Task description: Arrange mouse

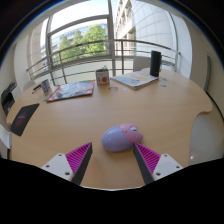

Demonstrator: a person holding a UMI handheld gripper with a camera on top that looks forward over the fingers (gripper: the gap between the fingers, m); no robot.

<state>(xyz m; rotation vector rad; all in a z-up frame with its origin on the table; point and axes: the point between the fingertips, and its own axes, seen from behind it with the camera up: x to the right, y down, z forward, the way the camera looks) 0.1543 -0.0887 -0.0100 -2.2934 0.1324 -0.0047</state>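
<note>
A lilac computer mouse (120, 138) with a pink patch on its right side lies on the light wooden table (110, 110). It sits just ahead of my fingers, roughly level with their tips and between them, with a gap on each side. My gripper (113, 151) is open, and its magenta pads (79, 158) show on both inner faces. Nothing is held.
A black mouse mat (22, 118) lies at the far left edge of the table. Further back are a magazine (70, 91), a small cup (102, 75), a laptop or papers (133, 79) and a dark upright device (155, 63). Windows and a railing stand behind.
</note>
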